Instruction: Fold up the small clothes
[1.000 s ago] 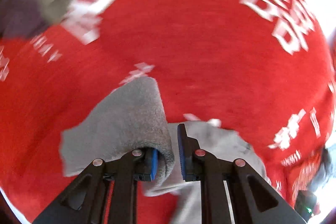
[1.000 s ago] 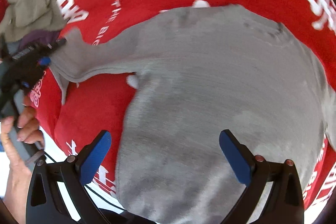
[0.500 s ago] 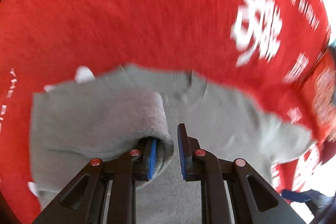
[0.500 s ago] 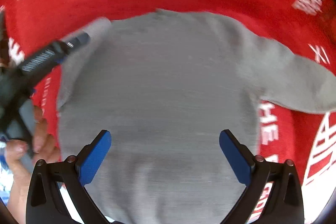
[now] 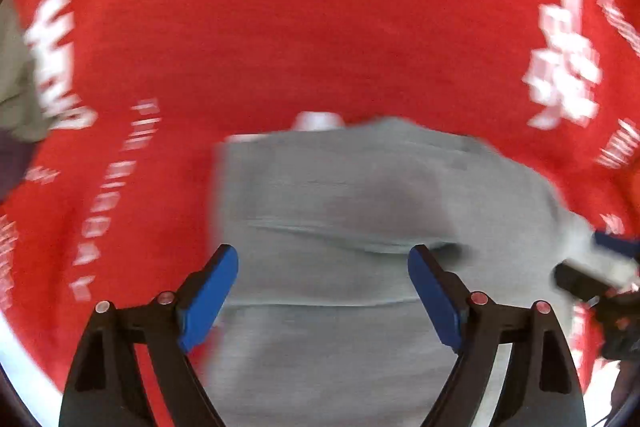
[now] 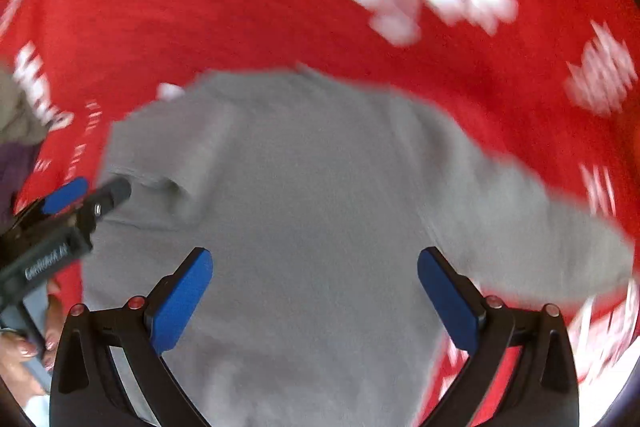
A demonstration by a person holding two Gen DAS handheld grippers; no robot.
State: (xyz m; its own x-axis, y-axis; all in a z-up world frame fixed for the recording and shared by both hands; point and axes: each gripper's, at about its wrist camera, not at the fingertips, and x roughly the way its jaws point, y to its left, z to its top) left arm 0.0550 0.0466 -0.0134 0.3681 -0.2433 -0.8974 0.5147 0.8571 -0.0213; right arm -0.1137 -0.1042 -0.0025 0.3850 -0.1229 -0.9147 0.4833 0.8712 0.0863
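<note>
The small grey knit sweater (image 5: 360,207) on the red printed cloth (image 5: 320,27) is viewed steeply downward, closely, from both wrists.

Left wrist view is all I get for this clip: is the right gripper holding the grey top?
Observer: No. The right gripper is open, its fingers spread above the grey top, gripping nothing.
Operator: The sleeve at my right edge is a blur. Is it folded in yet?
Observer: No. That sleeve lies stretched out to the right over the red cloth.
Operator: How does my left gripper look from outside?
Observer: The left gripper has just been opening, with nothing between its fingers. A hand grips its handle.
</note>
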